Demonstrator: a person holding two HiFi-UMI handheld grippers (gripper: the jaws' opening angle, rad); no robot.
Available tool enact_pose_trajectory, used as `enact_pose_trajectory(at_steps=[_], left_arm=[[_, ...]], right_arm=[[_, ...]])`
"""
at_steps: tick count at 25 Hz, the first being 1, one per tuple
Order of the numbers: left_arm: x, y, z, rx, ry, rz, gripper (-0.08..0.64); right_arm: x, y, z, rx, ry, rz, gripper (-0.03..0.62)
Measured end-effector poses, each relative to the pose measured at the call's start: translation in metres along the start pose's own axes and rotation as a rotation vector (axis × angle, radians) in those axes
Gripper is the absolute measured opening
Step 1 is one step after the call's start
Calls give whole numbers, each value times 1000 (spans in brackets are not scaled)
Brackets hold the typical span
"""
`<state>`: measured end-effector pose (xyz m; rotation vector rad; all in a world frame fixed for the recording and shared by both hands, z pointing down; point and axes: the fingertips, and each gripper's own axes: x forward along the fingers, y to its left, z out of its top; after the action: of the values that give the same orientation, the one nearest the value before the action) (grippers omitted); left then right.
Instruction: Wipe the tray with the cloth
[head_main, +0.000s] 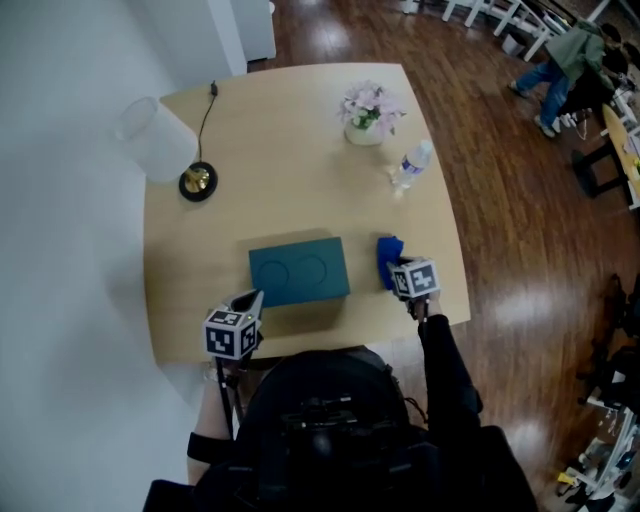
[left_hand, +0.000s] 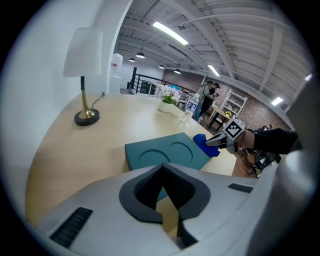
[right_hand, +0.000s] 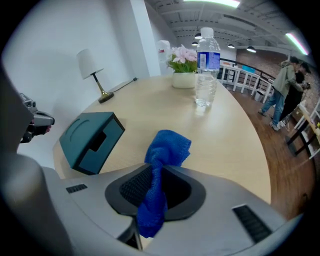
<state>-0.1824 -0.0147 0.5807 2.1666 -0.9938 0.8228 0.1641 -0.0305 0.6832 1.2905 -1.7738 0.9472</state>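
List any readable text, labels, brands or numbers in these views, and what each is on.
Nothing can be quoted: no text is legible in any view.
Label on the water bottle: blue with light print, too blurred to read.
The marker cubes: black-and-white square patterns only, no letters or digits.
No print visible on the tray, the cloth or the lamp.

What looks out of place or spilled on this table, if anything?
Nothing stands out. The lamp, flower pot and water bottle stand upright, the tray lies flat on the table, and the cloth is pinched in the right gripper.
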Motion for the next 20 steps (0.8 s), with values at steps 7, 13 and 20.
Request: enact_pose_trajectory(at_steps=[7,13,20], left_arm=[[-15,3,-11,-2,-7,12,3],[-23,-3,-22,57,-17,-32,3],[-25,-21,-38,109,-31,-110,2]], right_arm=[[-16,-15,-2,32,-41,-106,160],[-87,18,7,89,-203,-130,161],[-104,144,-20,75,-228,-25,134]])
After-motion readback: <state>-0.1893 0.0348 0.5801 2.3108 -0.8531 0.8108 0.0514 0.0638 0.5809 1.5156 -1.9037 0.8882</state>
